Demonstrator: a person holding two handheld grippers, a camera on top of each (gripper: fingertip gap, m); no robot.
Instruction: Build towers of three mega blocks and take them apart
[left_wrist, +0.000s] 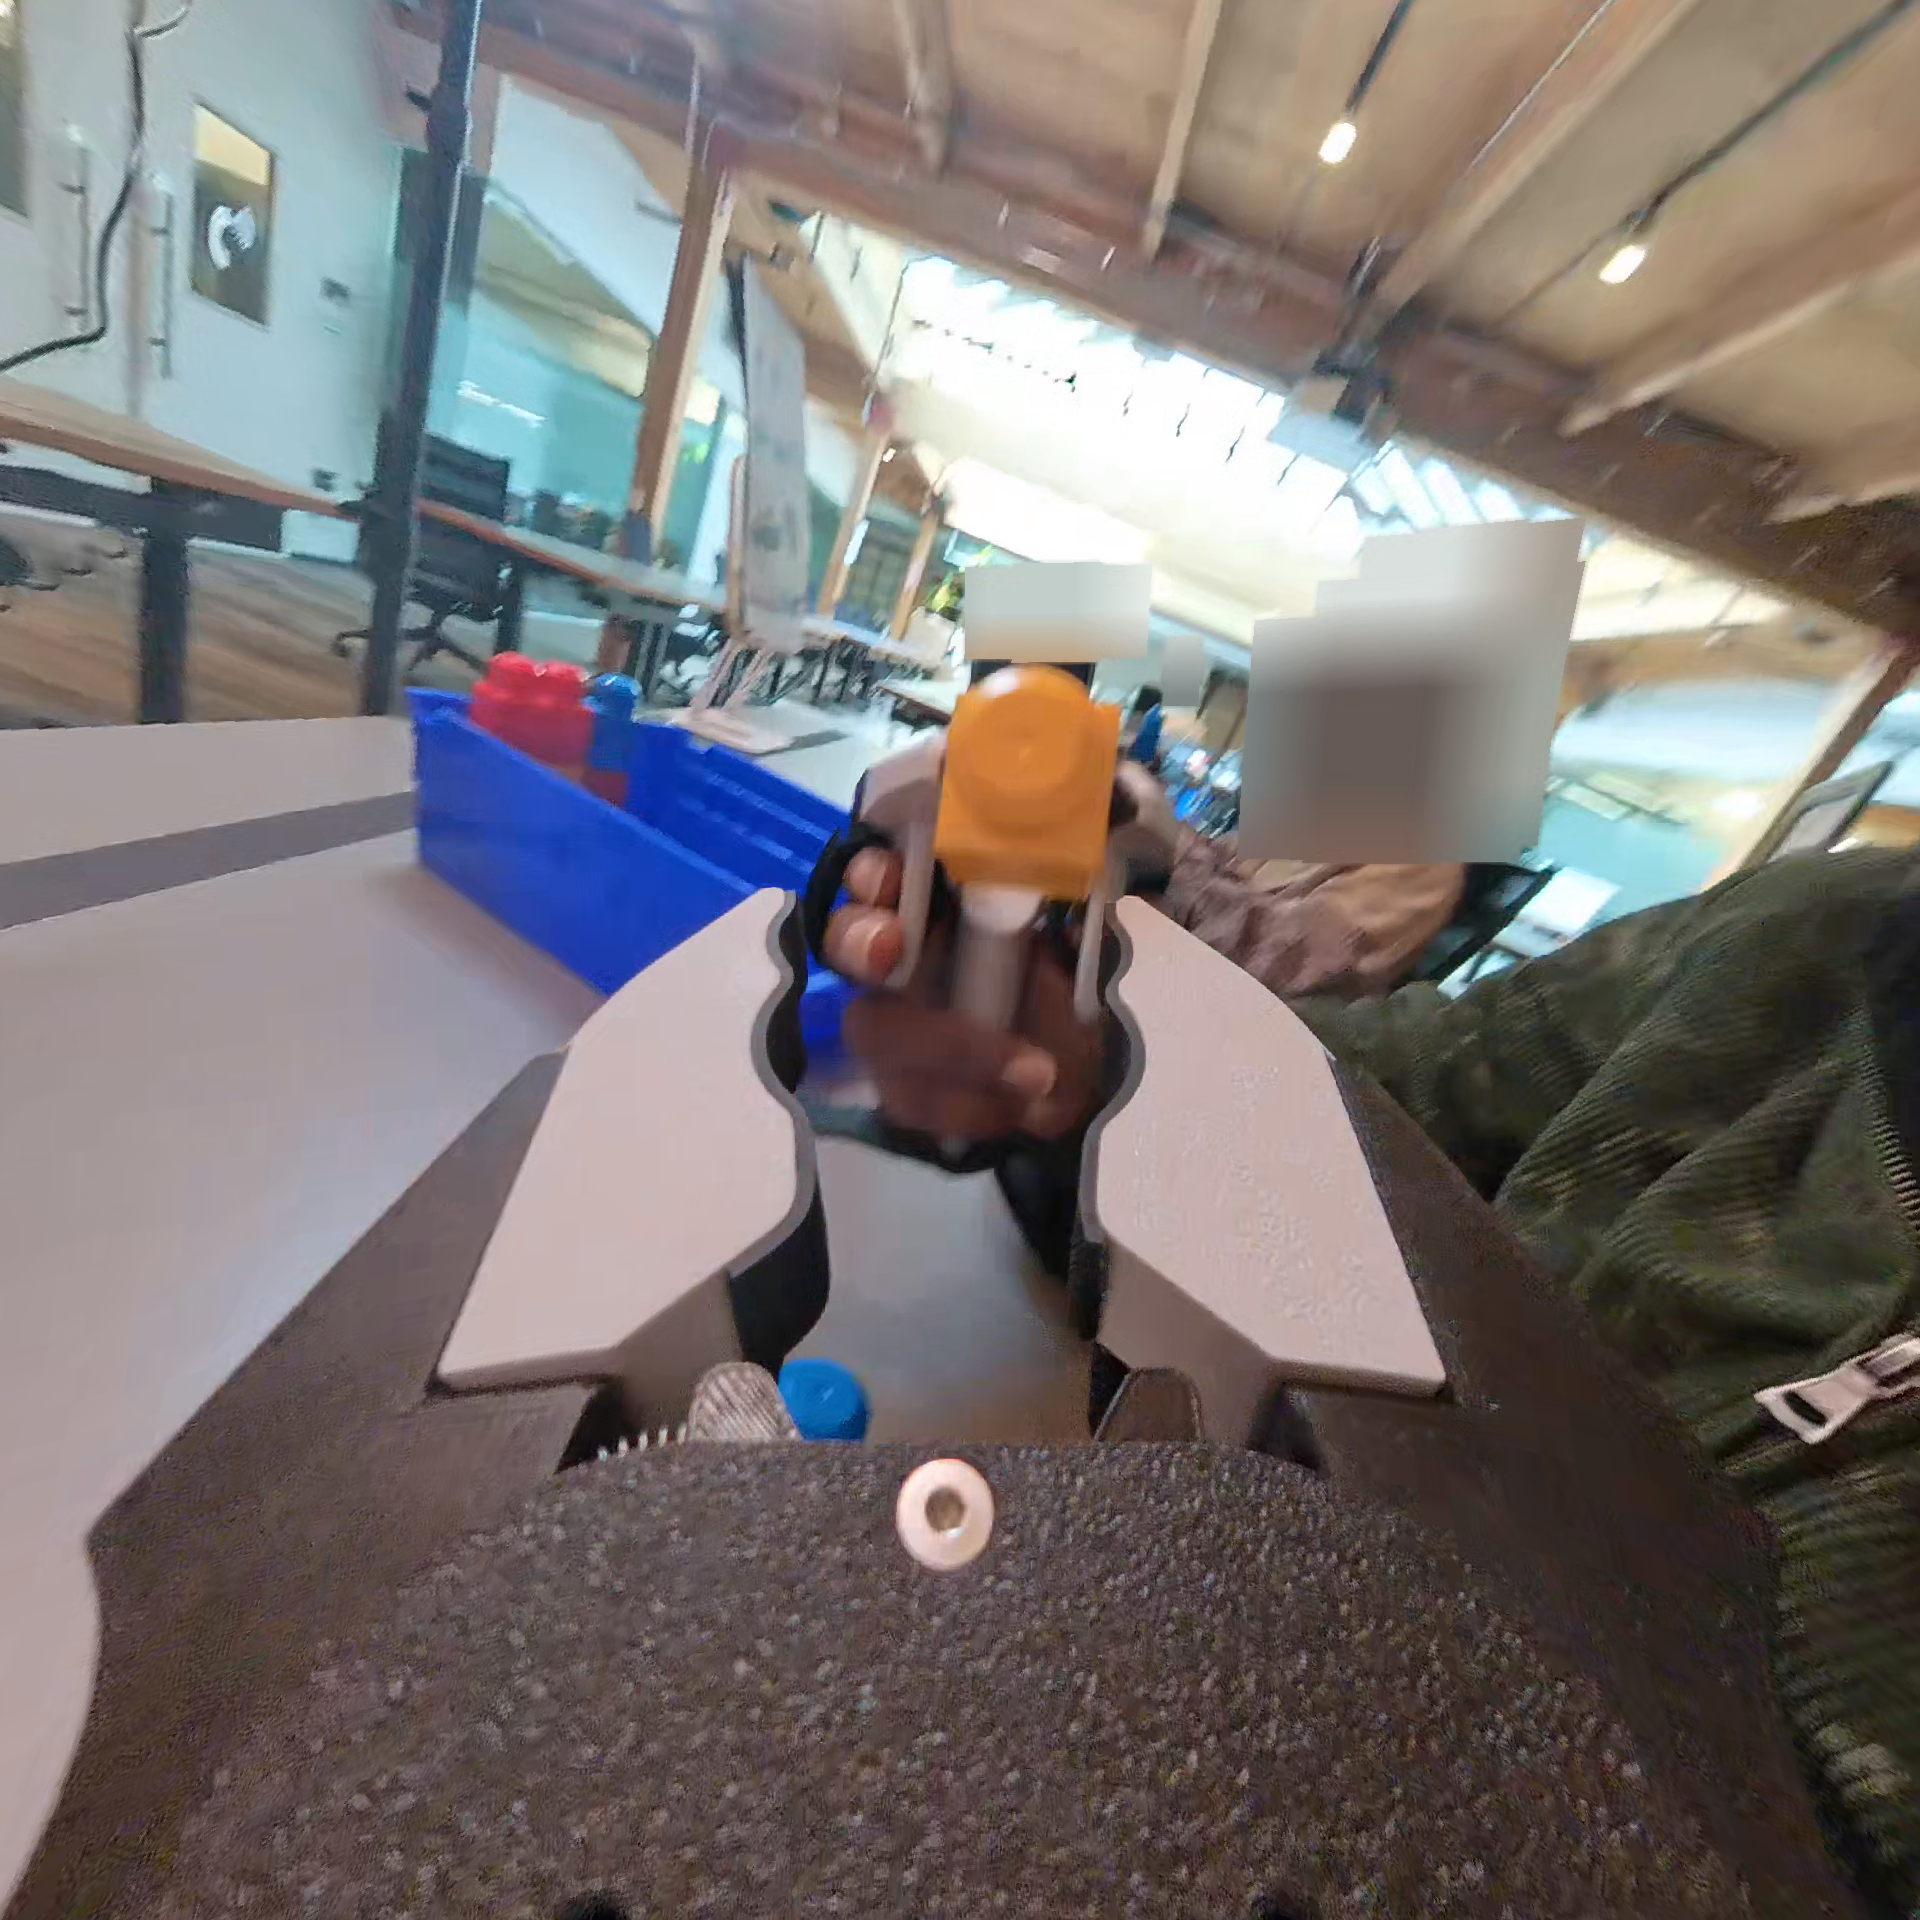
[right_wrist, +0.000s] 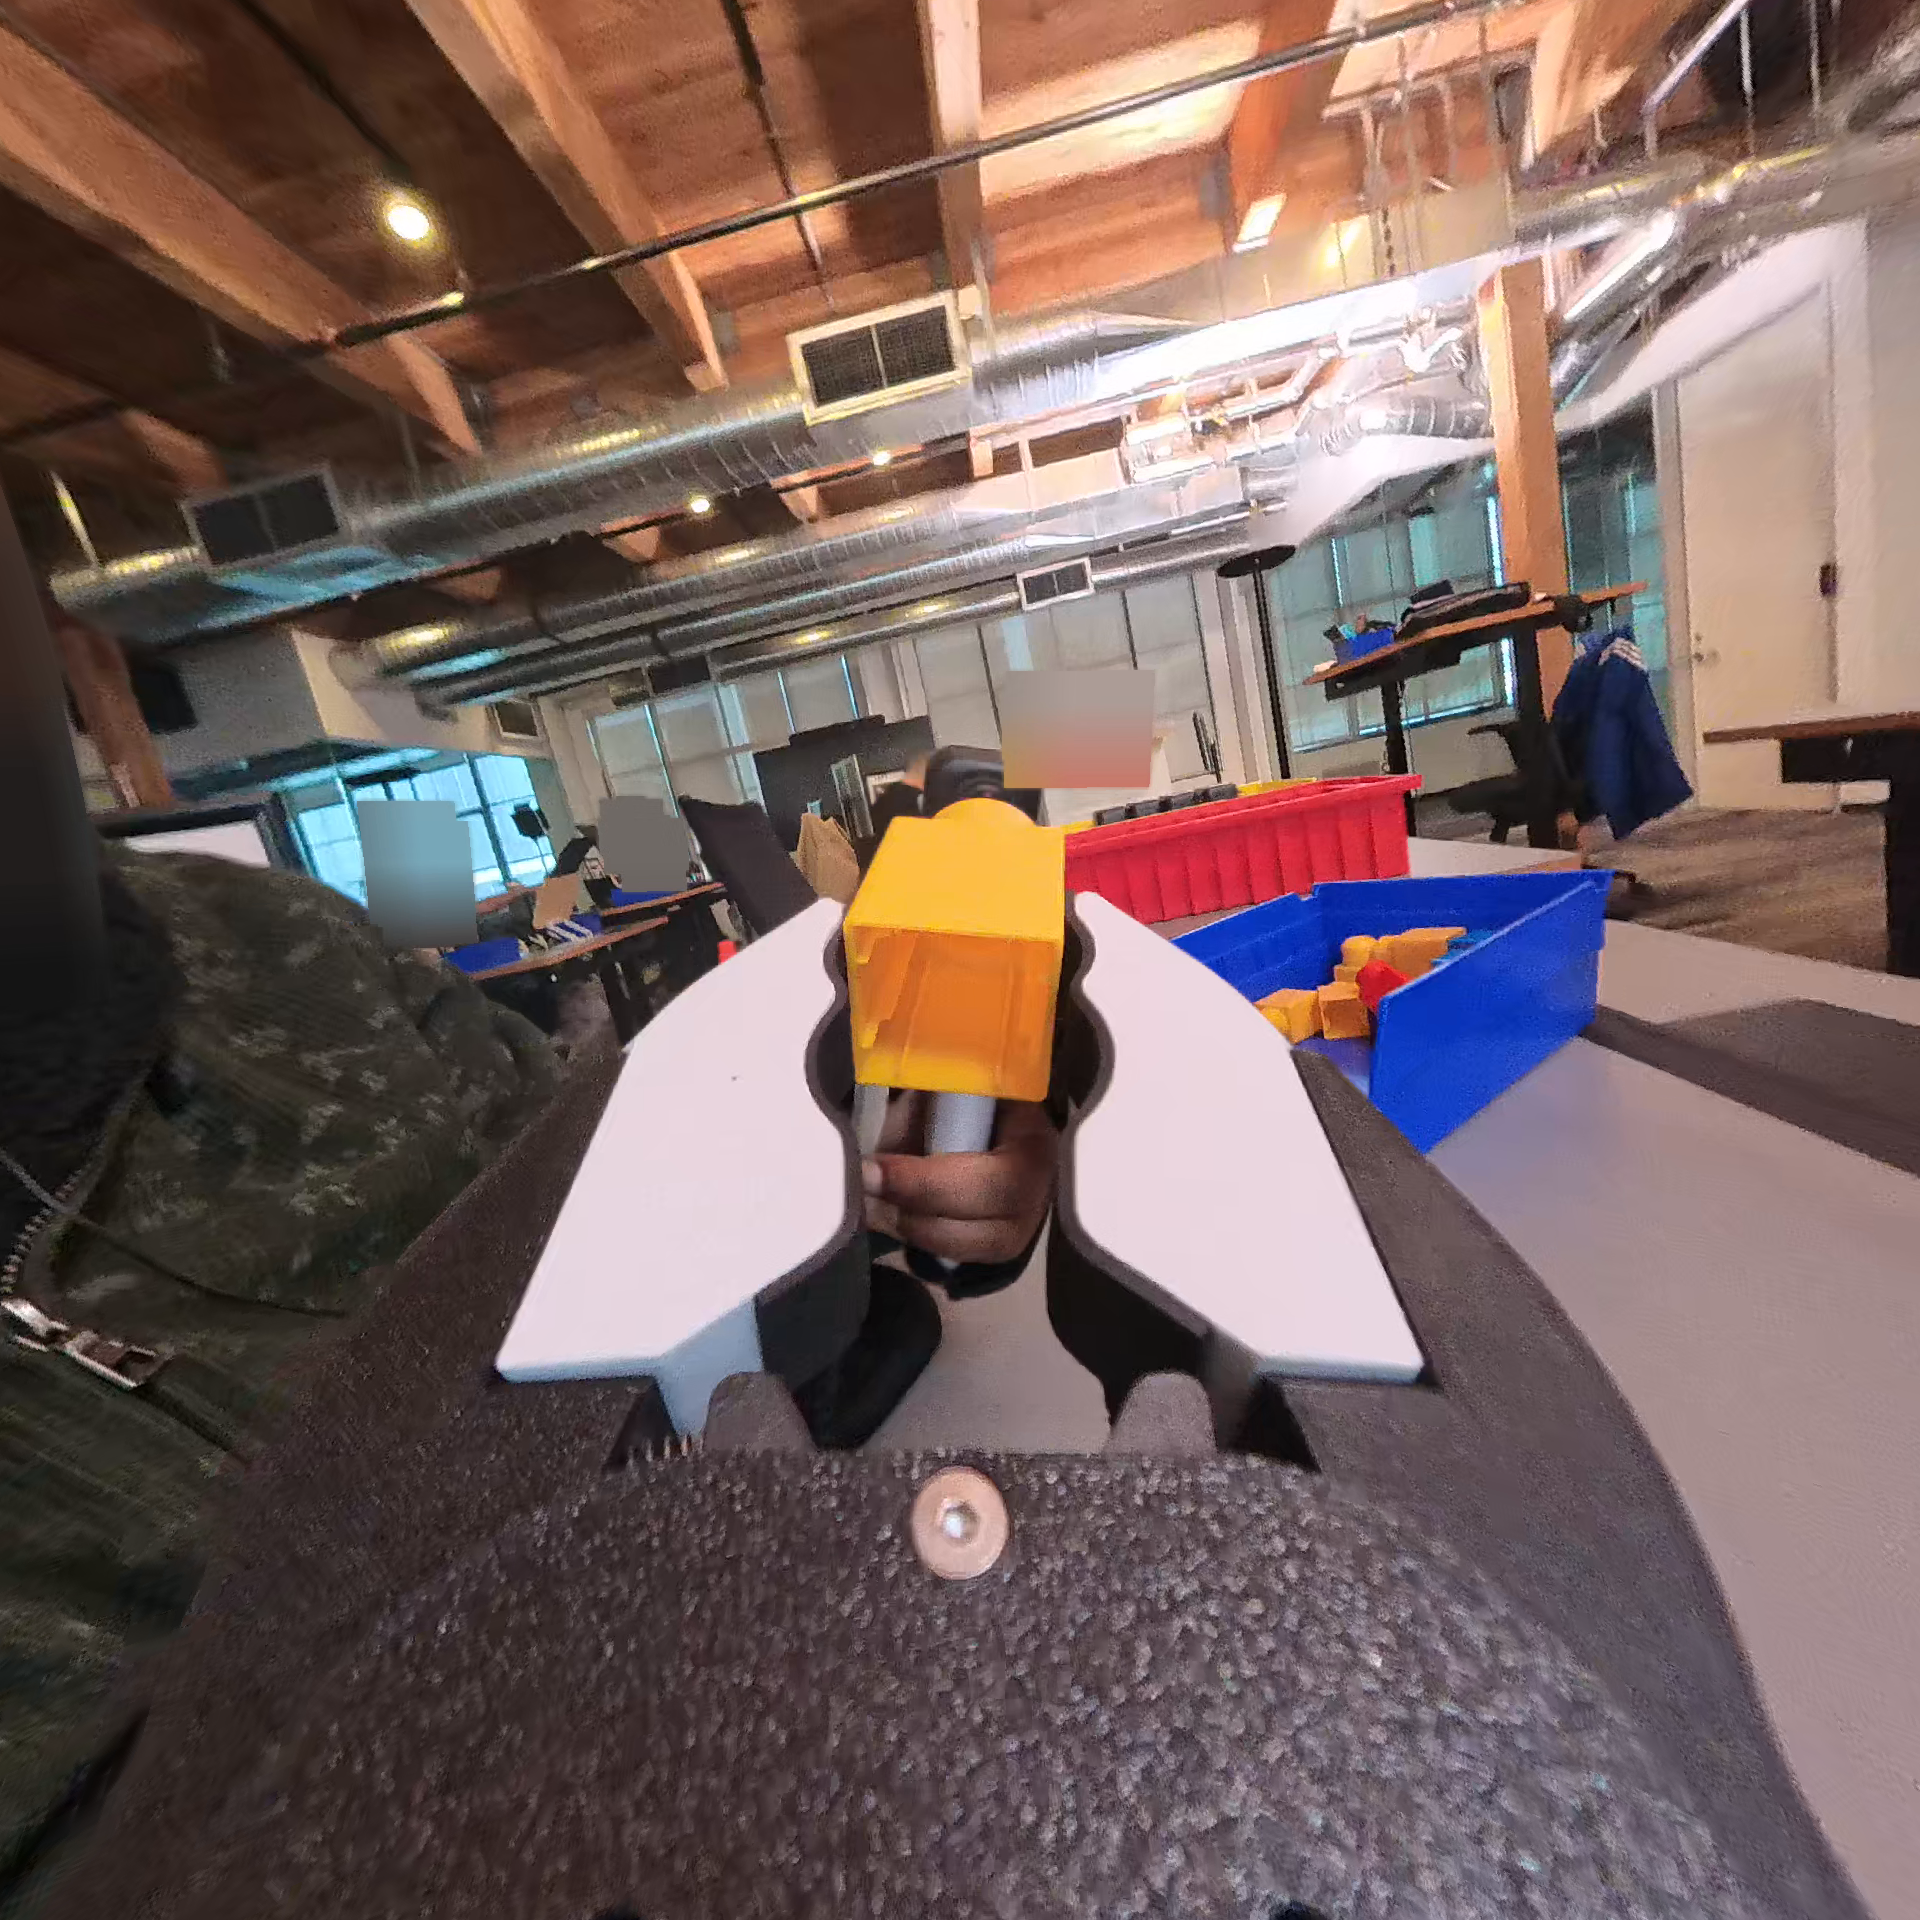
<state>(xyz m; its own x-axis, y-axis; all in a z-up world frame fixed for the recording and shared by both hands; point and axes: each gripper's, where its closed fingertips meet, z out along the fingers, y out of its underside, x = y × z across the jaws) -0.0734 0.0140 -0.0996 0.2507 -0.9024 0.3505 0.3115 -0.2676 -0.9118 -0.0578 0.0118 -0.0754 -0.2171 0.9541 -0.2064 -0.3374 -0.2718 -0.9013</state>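
Right wrist view: right tongs (right_wrist: 956, 997) clamped around orange block (right_wrist: 951, 987).

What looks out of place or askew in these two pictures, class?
The orange block is askew: the right gripper clamps it in mid-air on its side, hollow base facing its camera, stud toward the open left gripper. One blue block sits loose outside the blue bin.

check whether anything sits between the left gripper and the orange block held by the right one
Nothing visible does. The orange block, clamped in the right gripper, faces the open left gripper stud-first with only air between them. The blue bin sits off to the side on the table.
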